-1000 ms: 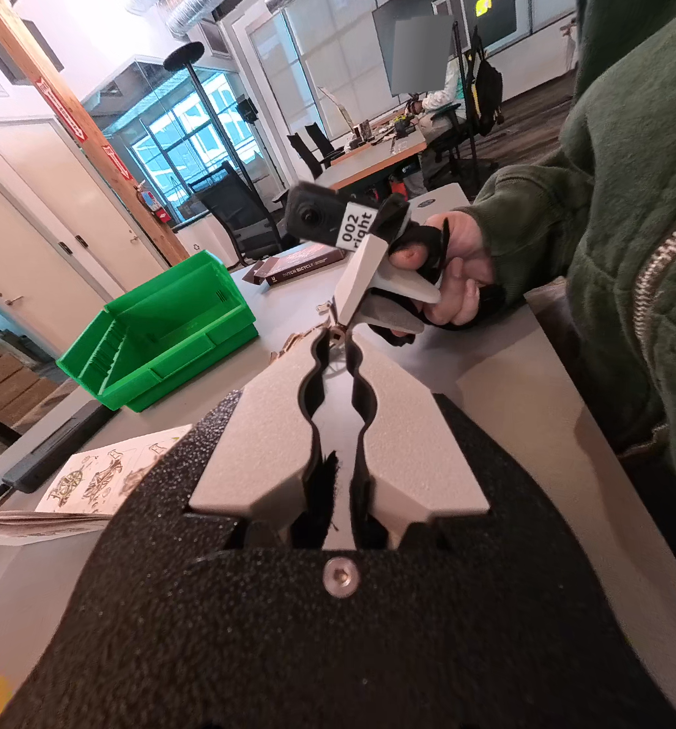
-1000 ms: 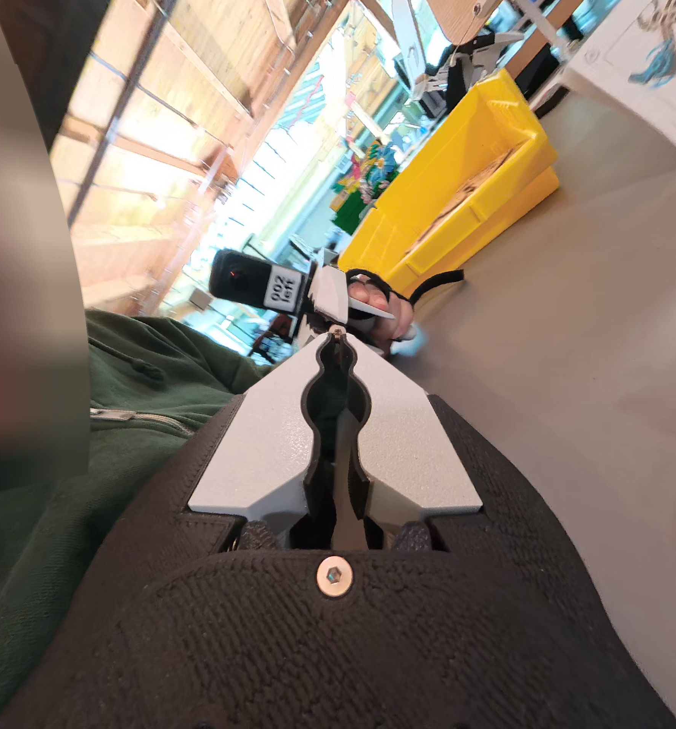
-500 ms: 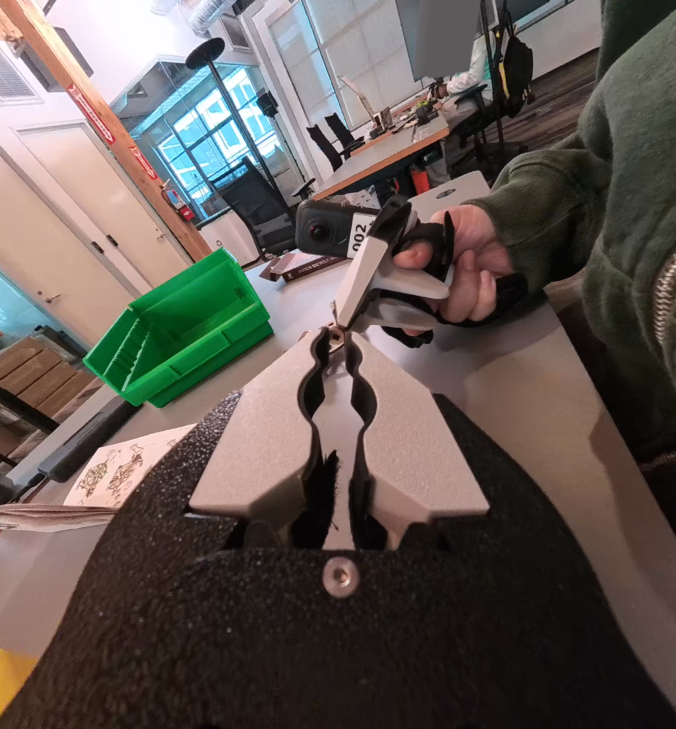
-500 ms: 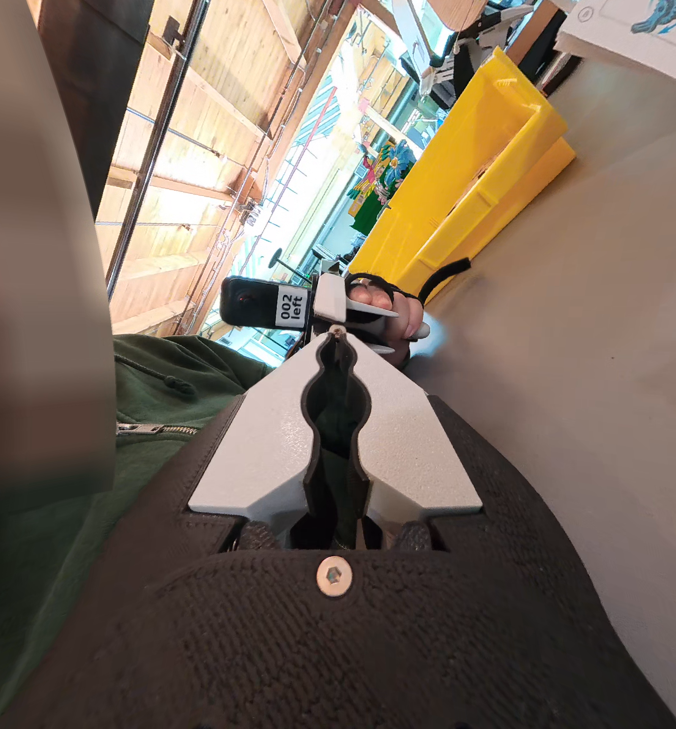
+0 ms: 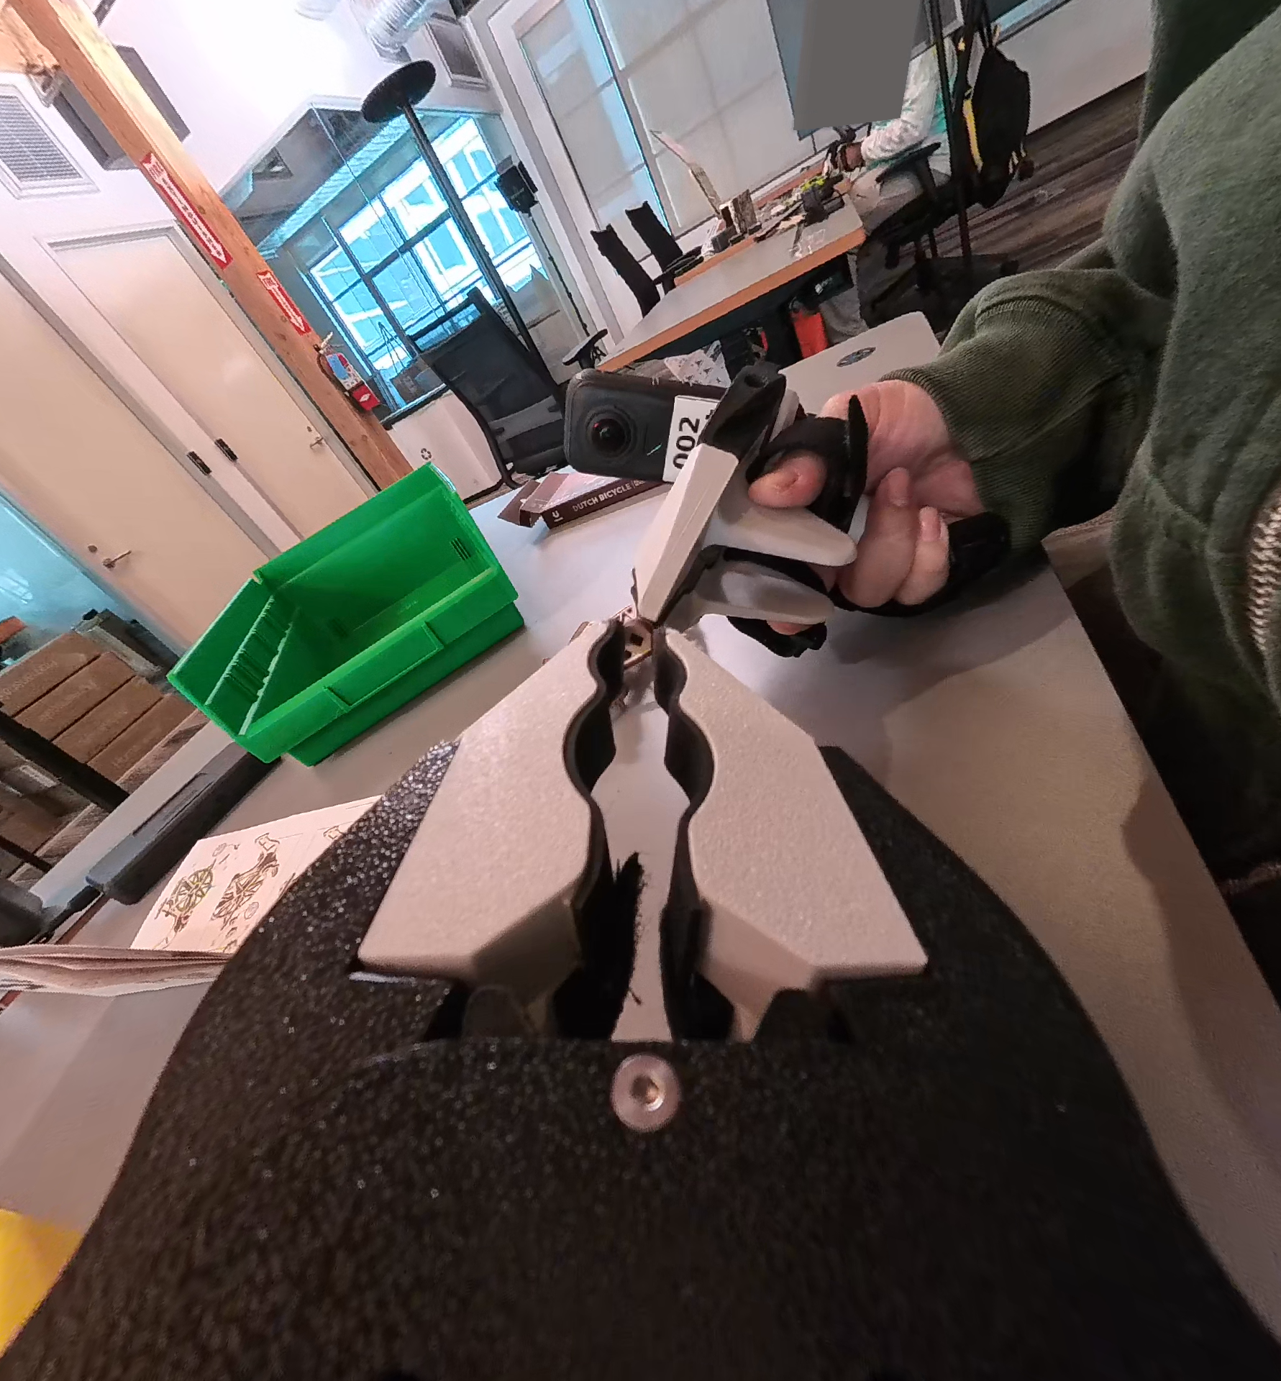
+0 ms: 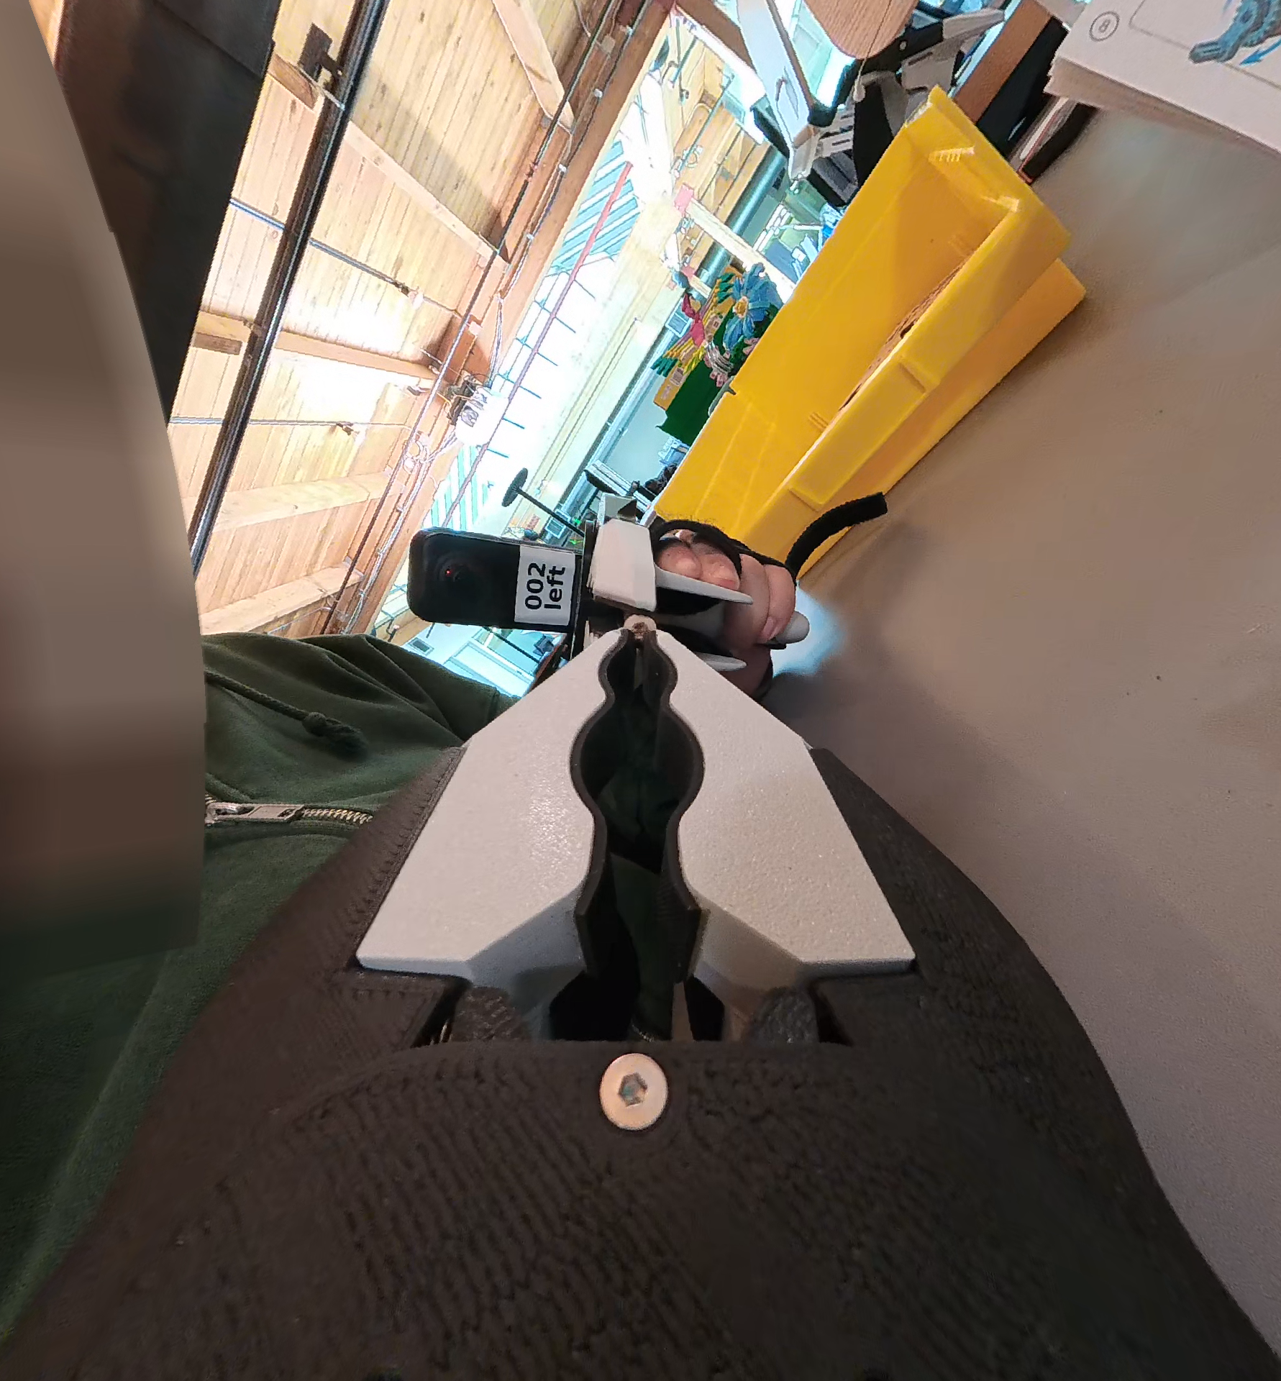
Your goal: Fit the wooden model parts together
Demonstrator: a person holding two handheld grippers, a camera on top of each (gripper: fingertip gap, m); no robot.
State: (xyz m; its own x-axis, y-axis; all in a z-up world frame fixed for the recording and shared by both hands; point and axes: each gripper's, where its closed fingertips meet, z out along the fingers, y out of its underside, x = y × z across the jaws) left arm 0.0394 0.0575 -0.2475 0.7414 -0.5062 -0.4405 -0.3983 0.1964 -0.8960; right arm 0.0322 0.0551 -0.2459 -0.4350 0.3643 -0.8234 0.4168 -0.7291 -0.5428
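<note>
Now your two grippers meet tip to tip above the counter [image 5: 921, 747], and the fit turns on that one point. Your left gripper [image 5: 636, 649] is narrowed to a small gap with a small wooden model part [image 5: 639, 644] between its tips; how firmly it bites is hard to judge. Dead ahead, your right gripper [image 5: 656, 614] angles down onto the same part. From its own view the right gripper [image 6: 639, 634] is pinched nearly closed on what looks like a thin wooden piece [image 6: 641, 626], edge-on, its long axis unclear.

Bright daylight, window glare, fisheye edges, sharp focus
</note>
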